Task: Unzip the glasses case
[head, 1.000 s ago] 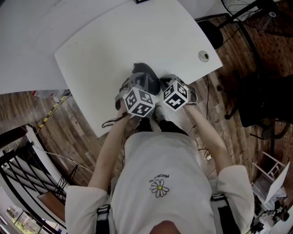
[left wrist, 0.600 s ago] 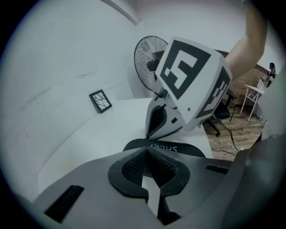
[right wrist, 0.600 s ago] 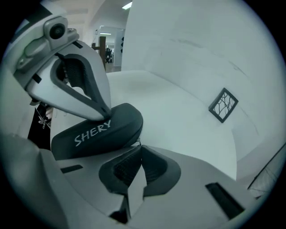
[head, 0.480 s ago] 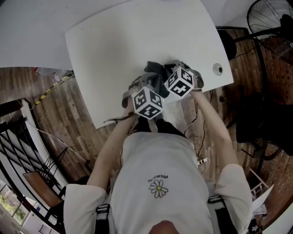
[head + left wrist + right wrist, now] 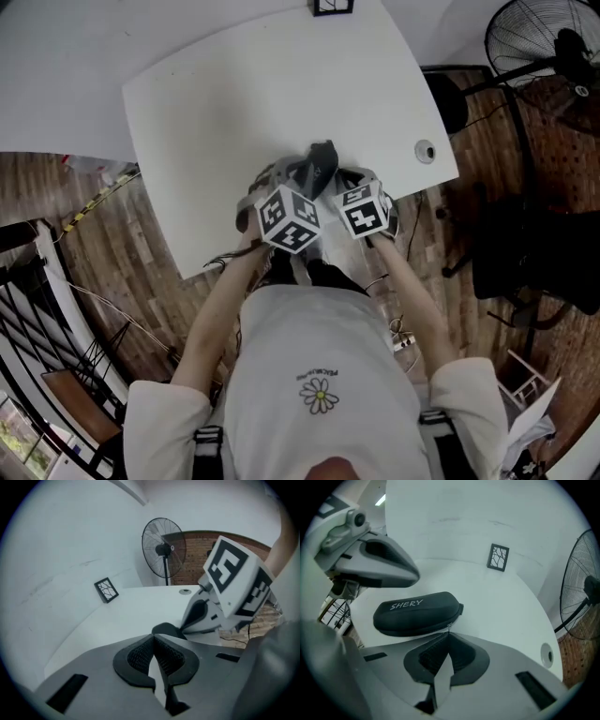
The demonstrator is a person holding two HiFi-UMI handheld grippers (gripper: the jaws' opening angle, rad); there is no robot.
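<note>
Jaws of your right gripper (image 5: 449,635) were shut on the little zip pull (image 5: 449,627) of the black glasses case (image 5: 415,613). Your left gripper (image 5: 153,638) was shut too, right at the case's other end. The case lay on the white table (image 5: 497,606).

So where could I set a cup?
Free: table between the glasses case and the framed card at the far edge, and toward the cable hole. Crowded: the near edge, where the left gripper and right gripper, pinching the zipper pull, crowd the case.
</note>
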